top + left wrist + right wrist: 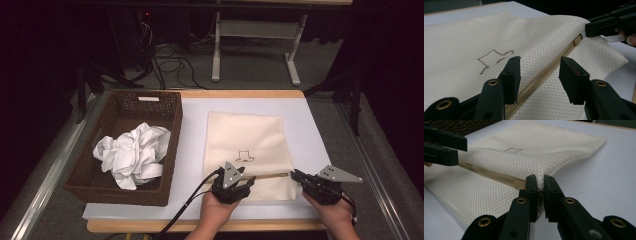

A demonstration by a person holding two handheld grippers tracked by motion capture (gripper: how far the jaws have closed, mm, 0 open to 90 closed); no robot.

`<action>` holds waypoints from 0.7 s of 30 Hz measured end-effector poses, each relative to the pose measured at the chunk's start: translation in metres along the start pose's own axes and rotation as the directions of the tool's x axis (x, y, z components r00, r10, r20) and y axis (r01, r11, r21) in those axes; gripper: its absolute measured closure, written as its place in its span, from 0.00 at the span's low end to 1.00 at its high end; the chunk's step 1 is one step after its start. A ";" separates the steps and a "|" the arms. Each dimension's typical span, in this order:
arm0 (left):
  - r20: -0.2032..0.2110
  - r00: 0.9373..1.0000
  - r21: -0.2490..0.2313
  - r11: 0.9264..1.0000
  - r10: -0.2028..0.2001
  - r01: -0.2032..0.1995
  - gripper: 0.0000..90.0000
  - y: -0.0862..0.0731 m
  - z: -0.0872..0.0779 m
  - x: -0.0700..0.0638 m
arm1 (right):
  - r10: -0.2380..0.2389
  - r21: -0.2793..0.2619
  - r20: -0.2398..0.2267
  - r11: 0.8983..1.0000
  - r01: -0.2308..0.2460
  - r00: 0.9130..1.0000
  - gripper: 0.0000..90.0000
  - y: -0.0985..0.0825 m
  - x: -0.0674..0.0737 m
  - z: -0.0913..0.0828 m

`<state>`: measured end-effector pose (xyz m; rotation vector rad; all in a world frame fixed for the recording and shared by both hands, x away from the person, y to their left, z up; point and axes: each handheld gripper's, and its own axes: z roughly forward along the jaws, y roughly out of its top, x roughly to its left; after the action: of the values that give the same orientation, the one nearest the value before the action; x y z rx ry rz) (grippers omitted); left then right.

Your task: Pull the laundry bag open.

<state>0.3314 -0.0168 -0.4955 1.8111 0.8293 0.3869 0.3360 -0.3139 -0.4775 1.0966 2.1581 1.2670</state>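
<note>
A cream mesh bag (245,135) lies flat on the white sheet, a small hat outline (245,156) drawn on it and a tan zipper (544,75) running near its front edge. My left gripper (247,181) hovers over the zipper's left part, open, its jaws (539,60) straddling the zipper line without pressing it. My right gripper (294,174) is shut on the bag's right edge (540,178), pinching a fold of mesh just beside the zipper's end piece (519,184). In the left gripper view the right gripper (589,28) sits by that tan end piece (577,39).
A brown woven basket (170,145) stands left of the bag with crumpled white cloth (132,152) inside. The white sheet (195,150) covers the wooden table. Black cables trail from the left gripper over the front edge. A desk frame and wires stand on the floor beyond.
</note>
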 end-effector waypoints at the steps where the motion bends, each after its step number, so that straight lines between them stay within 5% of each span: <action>1: 0.006 1.000 0.000 1.000 0.001 -0.001 0.59 0.001 0.003 -0.002 | -0.005 -0.003 -0.002 1.000 0.005 1.000 0.94 0.000 0.000 0.000; 10: 0.057 0.998 -0.003 1.000 0.026 -0.026 0.65 0.007 0.028 -0.023 | -0.002 -0.028 -0.025 1.000 0.001 1.000 0.94 0.008 0.001 -0.001; 21: 0.077 0.996 0.002 0.999 0.034 -0.034 0.76 0.009 0.041 -0.031 | -0.017 -0.039 -0.038 0.999 0.015 0.999 0.94 0.009 0.003 0.000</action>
<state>0.3377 -0.0689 -0.4997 1.8334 0.7471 0.3358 0.3376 -0.3090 -0.4694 1.0460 2.1568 1.3268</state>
